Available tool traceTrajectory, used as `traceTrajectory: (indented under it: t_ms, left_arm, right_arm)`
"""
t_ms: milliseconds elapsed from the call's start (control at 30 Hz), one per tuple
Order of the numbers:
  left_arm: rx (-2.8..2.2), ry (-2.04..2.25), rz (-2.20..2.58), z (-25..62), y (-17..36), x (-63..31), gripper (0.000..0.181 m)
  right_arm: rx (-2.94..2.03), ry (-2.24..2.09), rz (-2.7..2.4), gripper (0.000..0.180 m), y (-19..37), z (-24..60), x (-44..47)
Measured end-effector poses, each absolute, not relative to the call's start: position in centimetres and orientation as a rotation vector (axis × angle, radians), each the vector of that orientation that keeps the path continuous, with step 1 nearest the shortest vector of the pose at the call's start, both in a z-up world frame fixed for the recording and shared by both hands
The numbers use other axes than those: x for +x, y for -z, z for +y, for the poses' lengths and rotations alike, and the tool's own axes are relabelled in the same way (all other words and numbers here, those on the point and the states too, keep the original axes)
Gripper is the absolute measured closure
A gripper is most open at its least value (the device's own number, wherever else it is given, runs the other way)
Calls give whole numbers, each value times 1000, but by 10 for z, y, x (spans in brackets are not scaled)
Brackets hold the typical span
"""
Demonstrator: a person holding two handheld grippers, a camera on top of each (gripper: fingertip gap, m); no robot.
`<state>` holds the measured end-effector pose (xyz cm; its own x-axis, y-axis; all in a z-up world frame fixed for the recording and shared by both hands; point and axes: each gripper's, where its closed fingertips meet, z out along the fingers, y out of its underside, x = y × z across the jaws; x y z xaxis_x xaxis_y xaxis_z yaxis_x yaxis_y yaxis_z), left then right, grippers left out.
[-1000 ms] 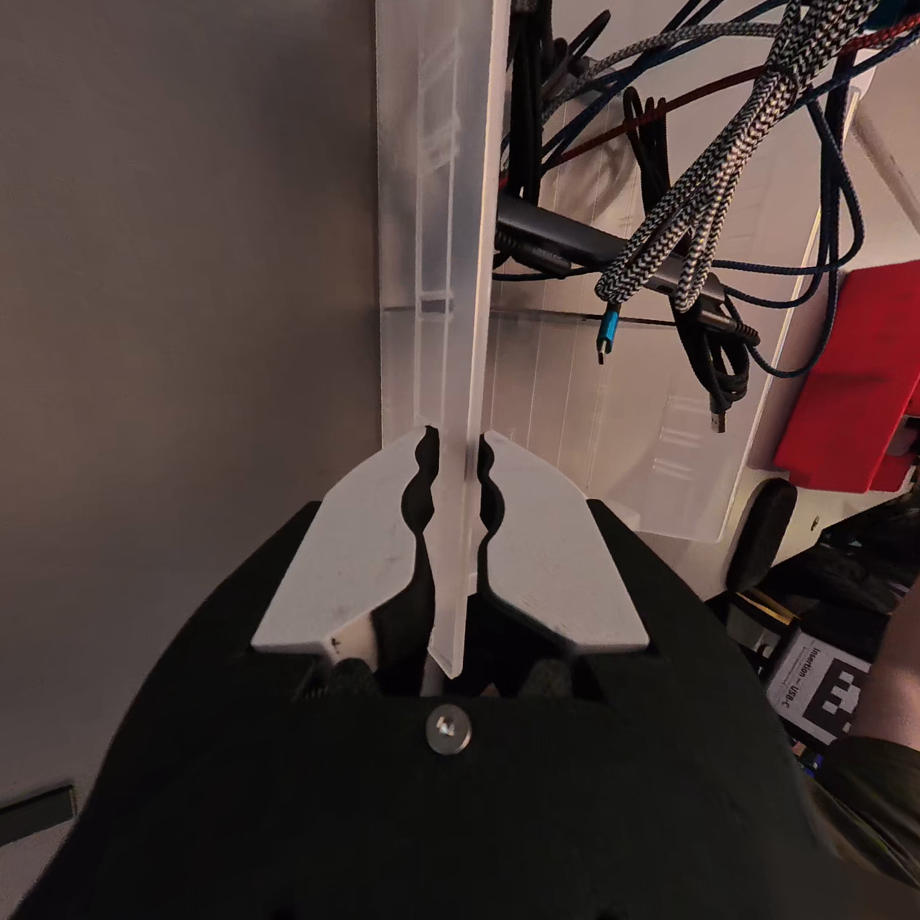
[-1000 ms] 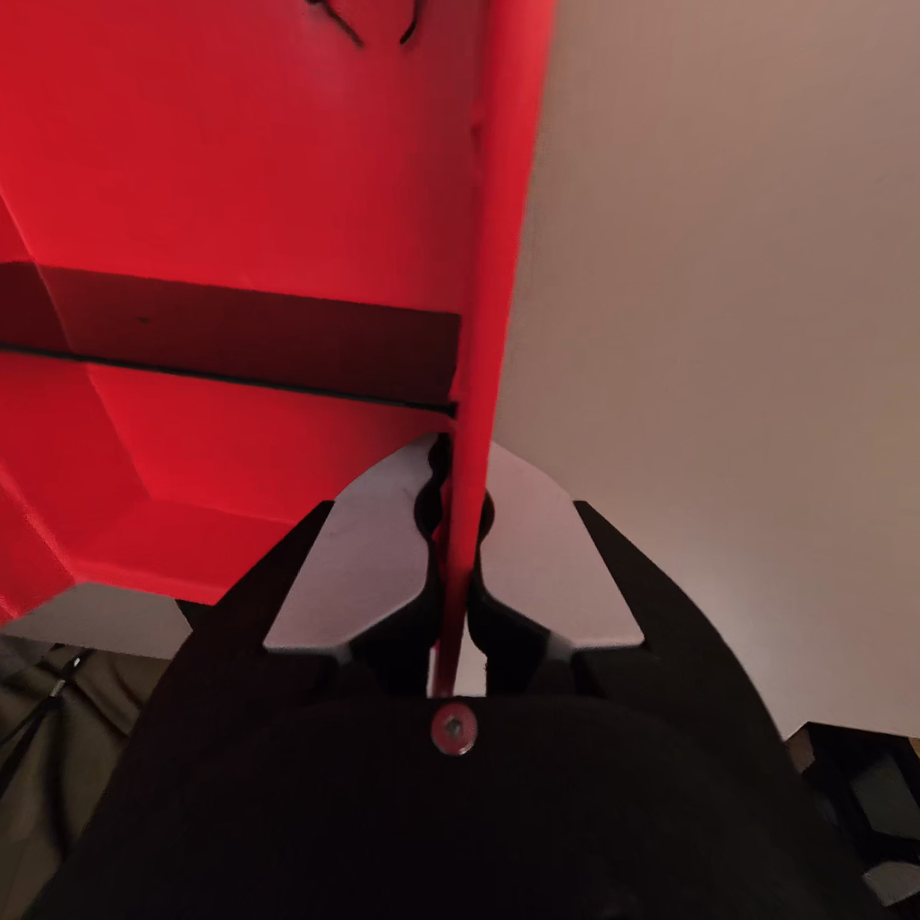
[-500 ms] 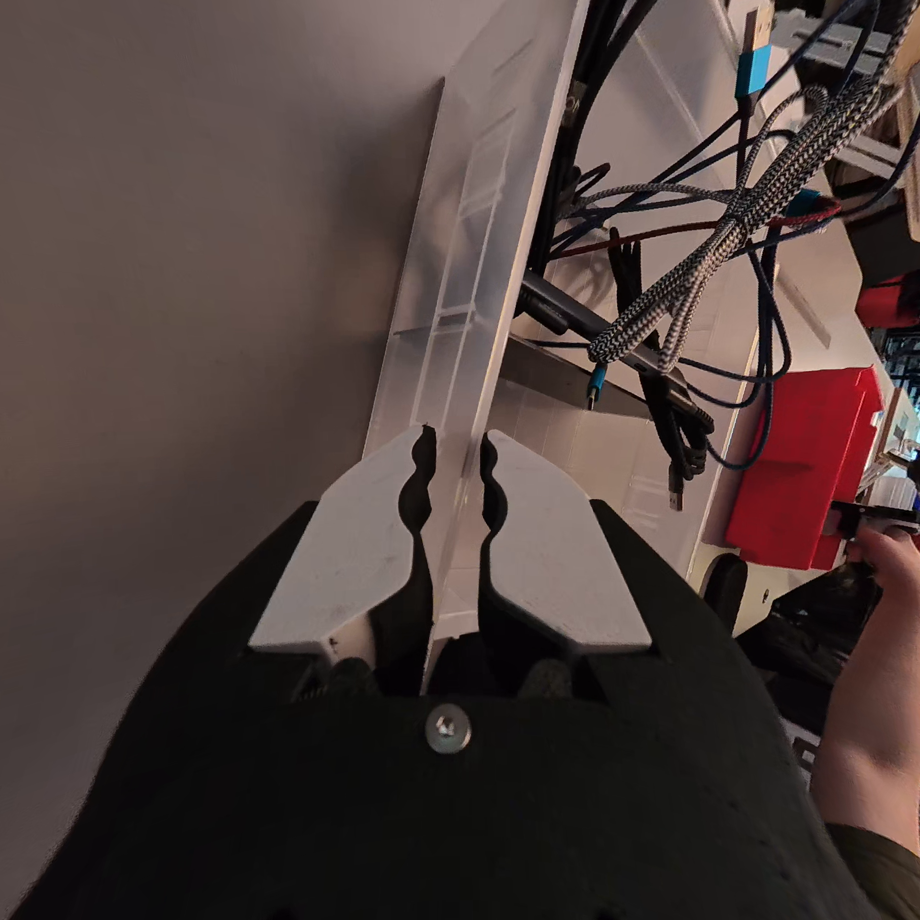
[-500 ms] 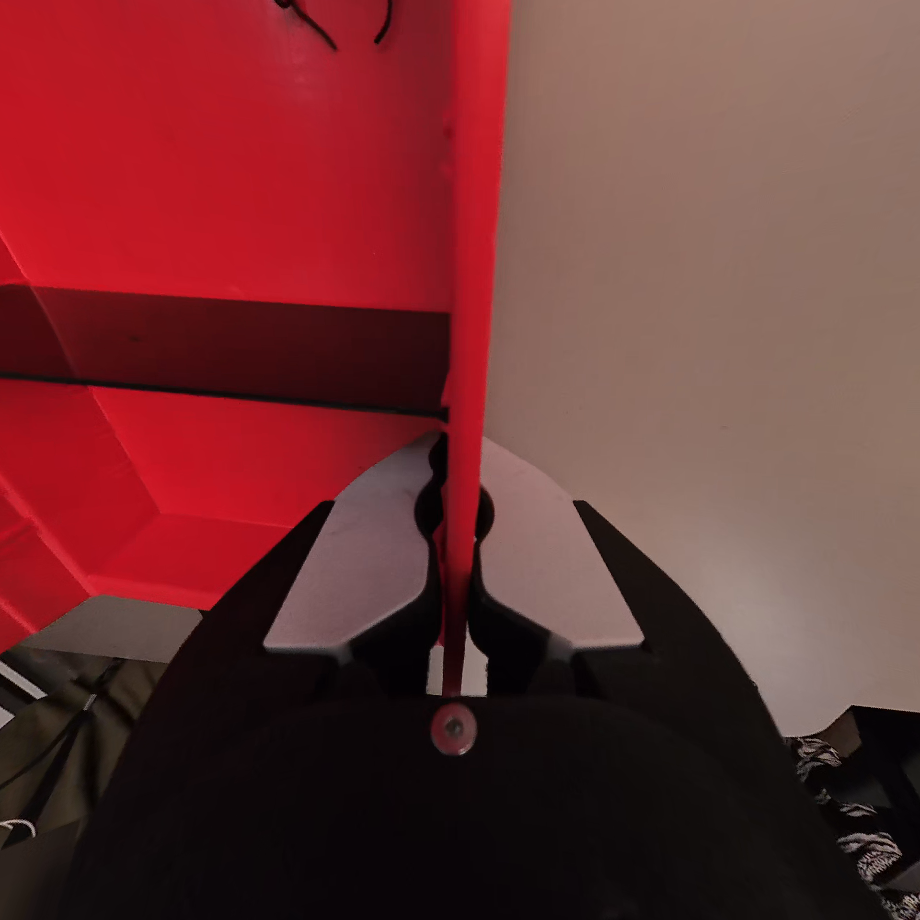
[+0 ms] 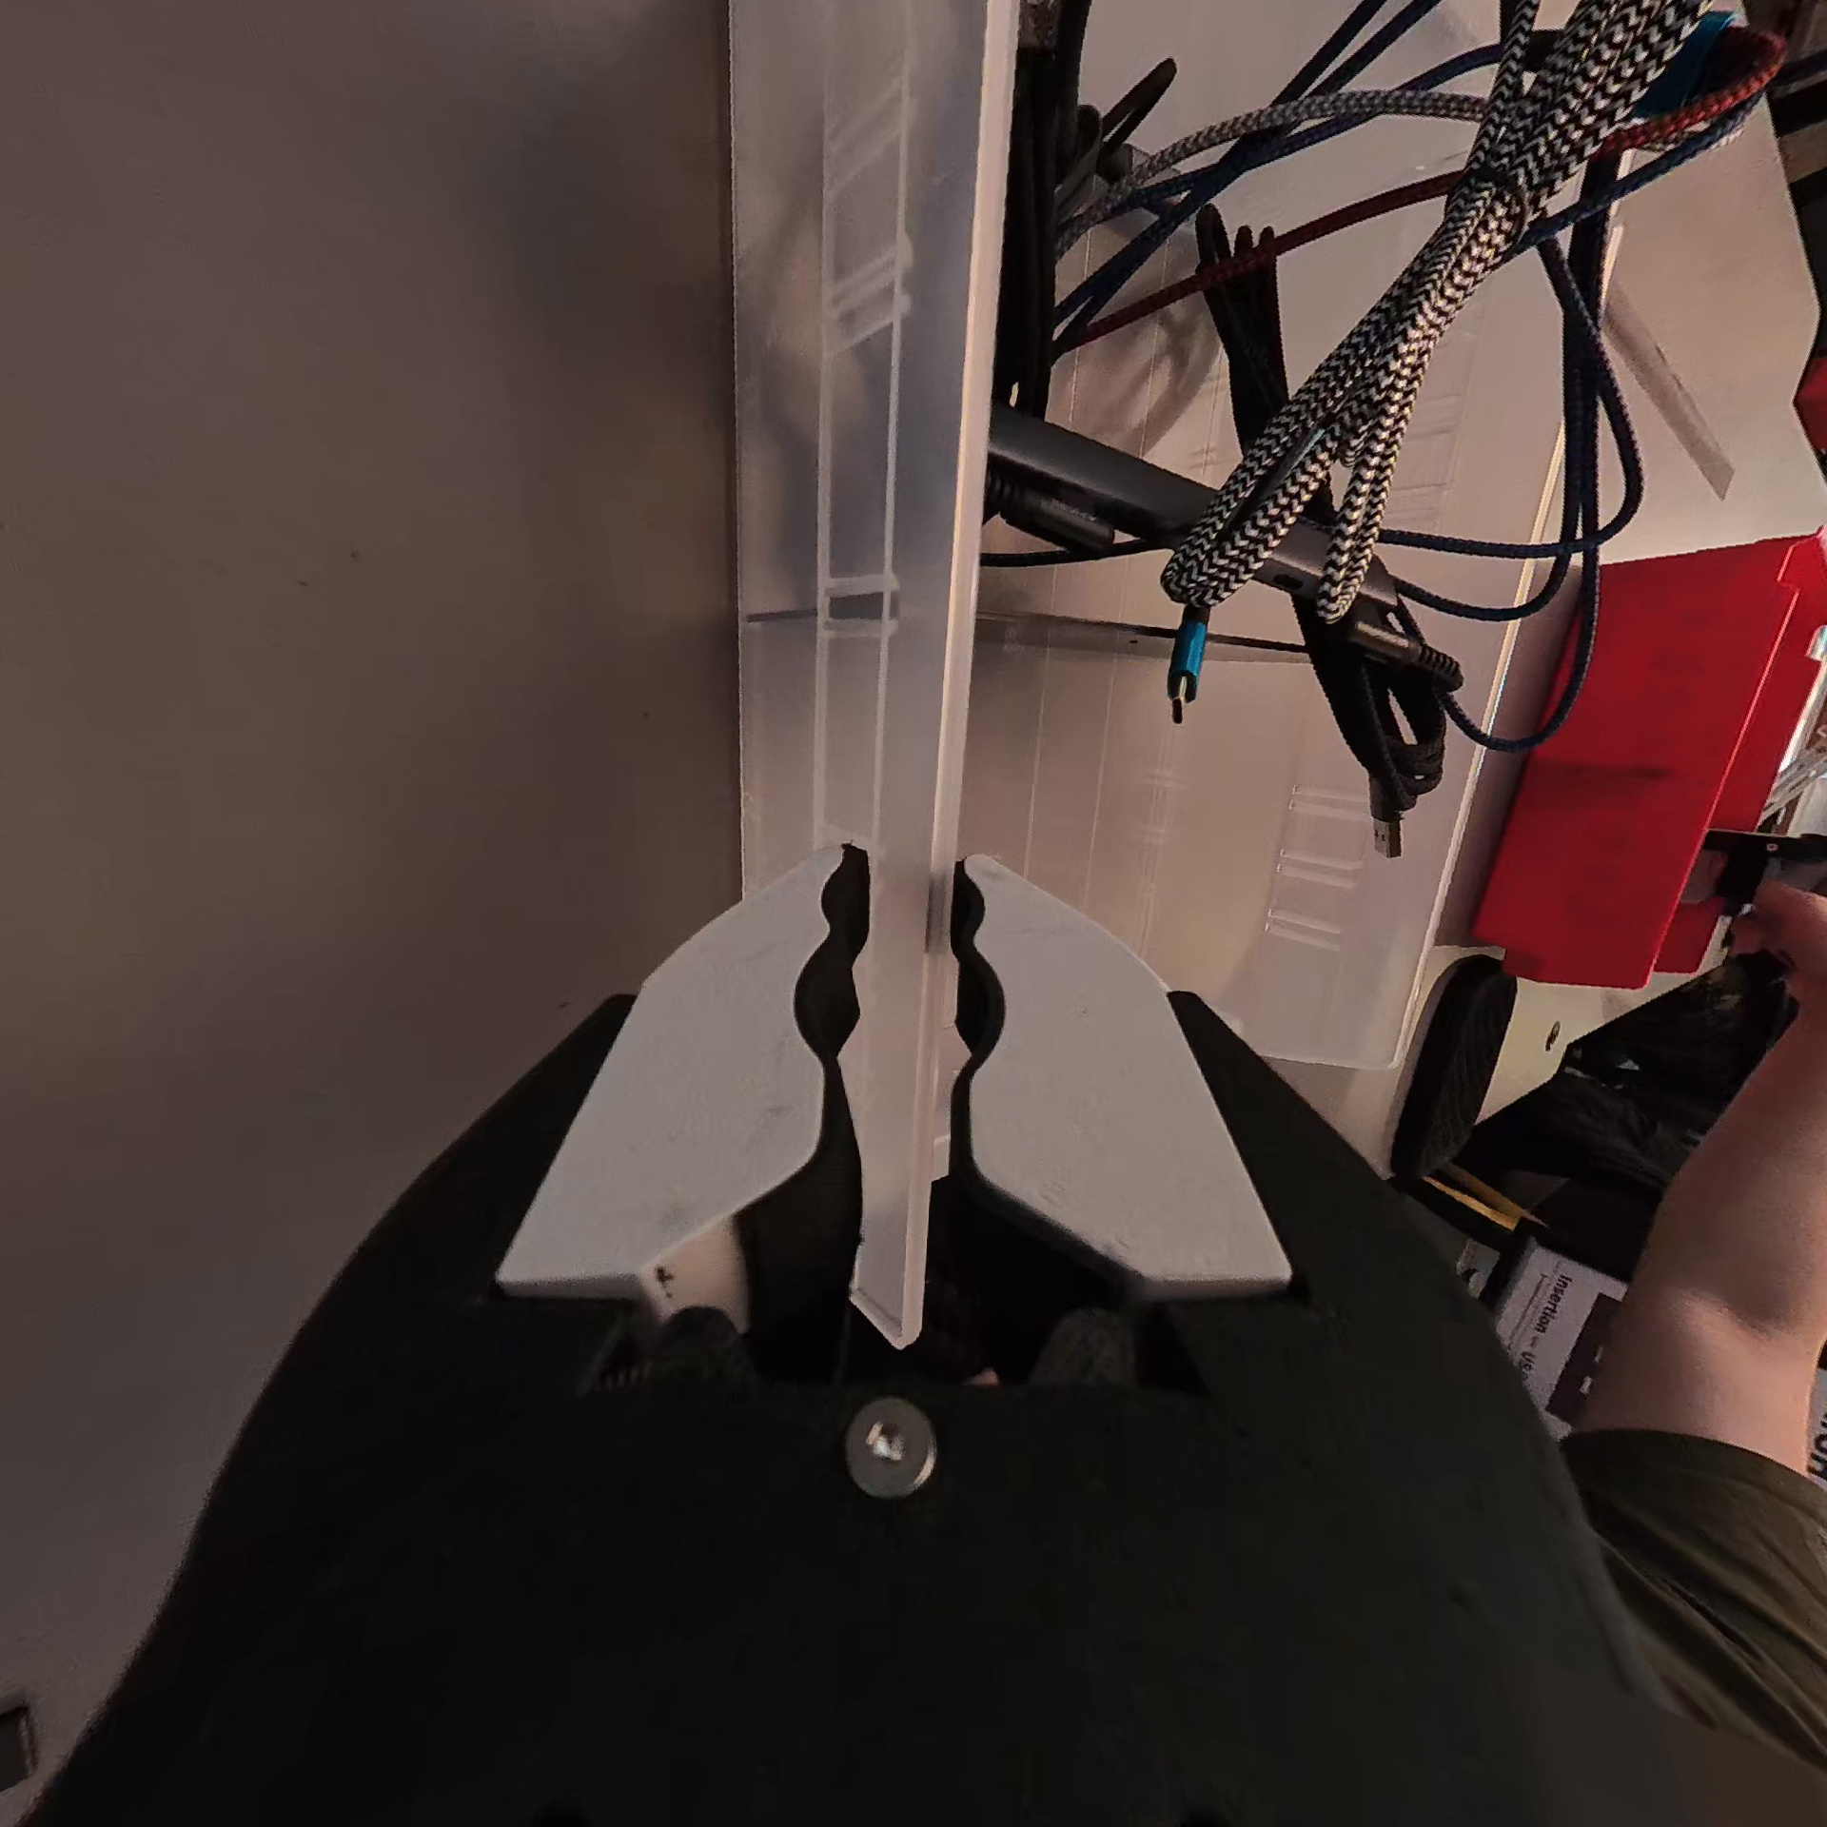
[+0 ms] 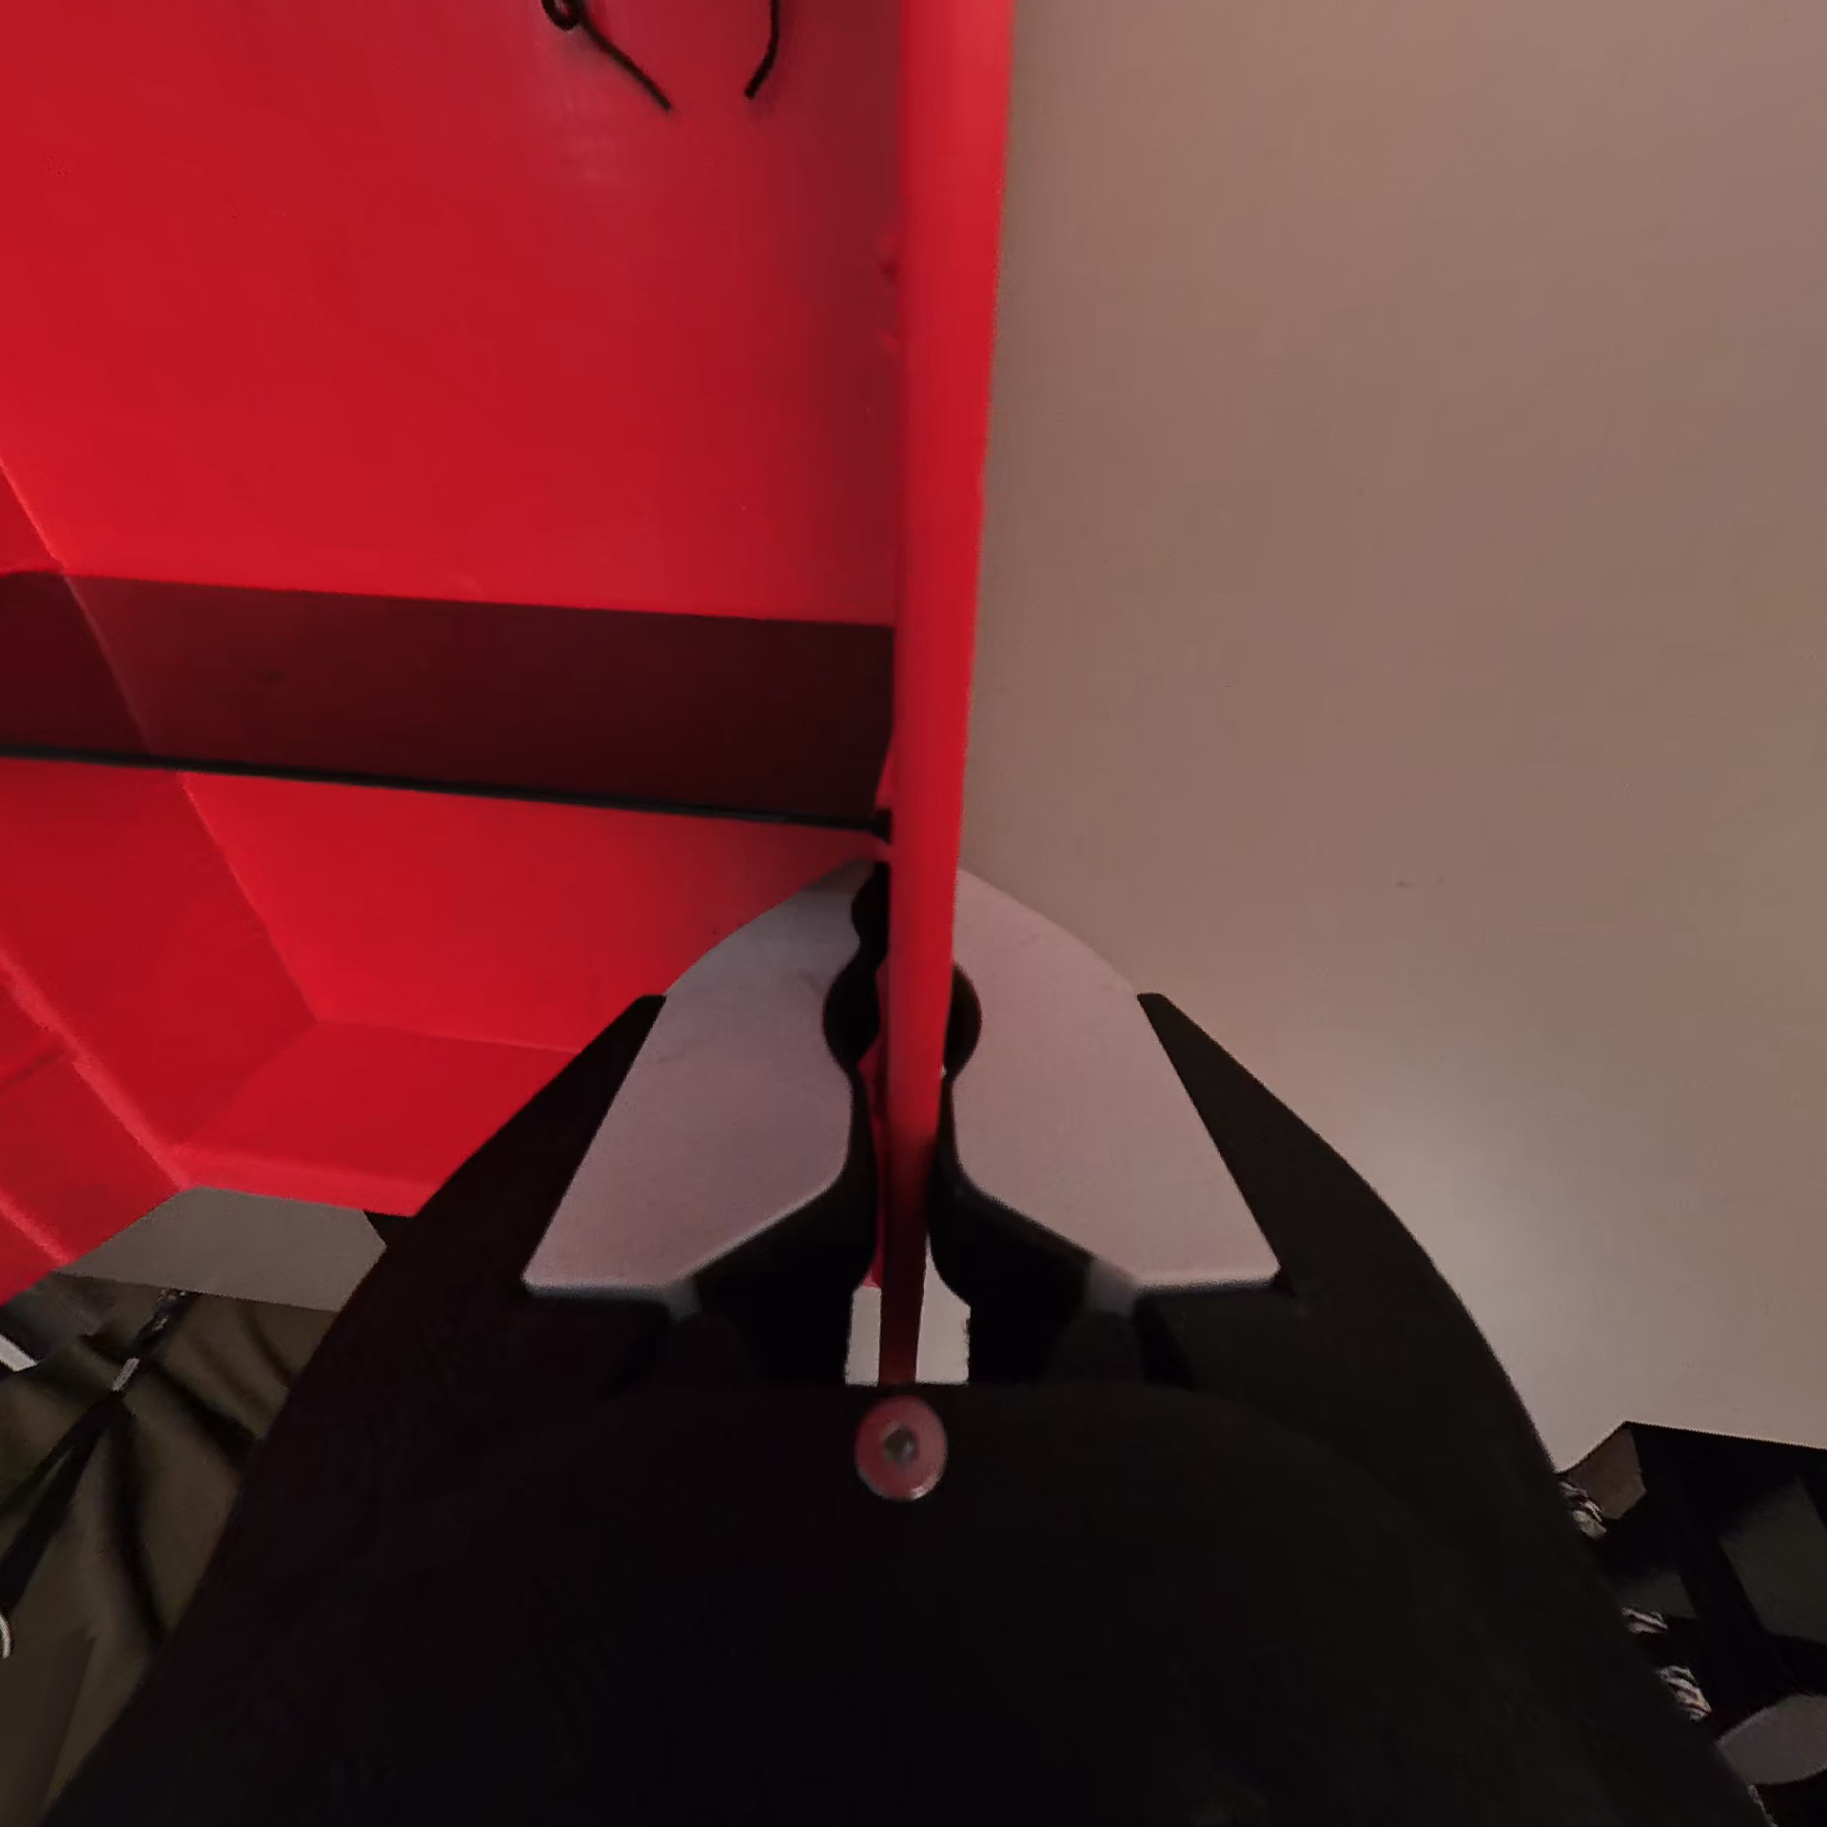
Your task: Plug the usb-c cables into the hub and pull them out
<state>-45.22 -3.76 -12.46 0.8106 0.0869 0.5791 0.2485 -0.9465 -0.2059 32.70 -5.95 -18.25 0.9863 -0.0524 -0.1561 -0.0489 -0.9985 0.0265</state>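
A plain pale surface fills the left half of my left wrist view and the right half of my right wrist view; I cannot tell whether it is a wall or a counter.

My left tongs (image 5: 912, 870) are closed on the rim of a clear plastic bin (image 5: 1167, 811), whose edge runs straight up the middle of the frame between both fingers (image 5: 712, 1068). Inside the bin, in the upper right of the frame, lies a tangle of cables (image 5: 1542, 158): black-and-white braided, dark blue, red-and-black and plain black. A grey hub (image 5: 1107, 484) lies slantwise among them, partly covered by the braided loops. One cable end with a blue plug (image 5: 1188, 652) hangs free just below the hub, not plugged in. A second dark plug (image 5: 1389, 850) dangles lower down.

At the right edge of that frame sits a red bin (image 5: 1641, 751), with a person's hand (image 5: 1770, 1117) at its lower corner.

My right tongs (image 6: 914, 875) are clamped on the red bin's side wall (image 6: 949, 494), which rises up the centre of the frame. The bin's red inside fills the upper left, crossed by a dark band (image 6: 445, 682).
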Motion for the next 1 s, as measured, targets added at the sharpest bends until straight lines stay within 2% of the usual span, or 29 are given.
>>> traceTrajectory:
  t_ms: [333, 567, 667, 733, 800, 867, 1000]
  left_arm:
    - [-2727, 804, -227, -35, 125, -456, 167]
    - [-2665, 848, -259, -33, 116, -459, 166]
    - [-2551, 810, -238, -28, 93, -464, 160]
    - [-2472, 727, -188, -23, 74, -469, 157]
    - [-2336, 623, -101, -8, 48, -472, 151]
    - [-2171, 506, 33, 8, 18, -469, 149]
    - [-1864, 254, 264, 36, -25, -446, 126]
  right_arm:
    - [3139, 246, -53, 174, 183, -56, 329]
    - [3172, 62, 26, 160, 186, -54, 337]
    - [3175, -17, 81, 152, 187, -56, 340]
    - [3225, -31, 107, 136, 181, -50, 340]
    - [3266, -13, 143, 128, 170, -47, 337]
    - [3302, -48, 184, 123, 157, -46, 338]
    - [3438, -161, 237, 122, 117, -39, 341]
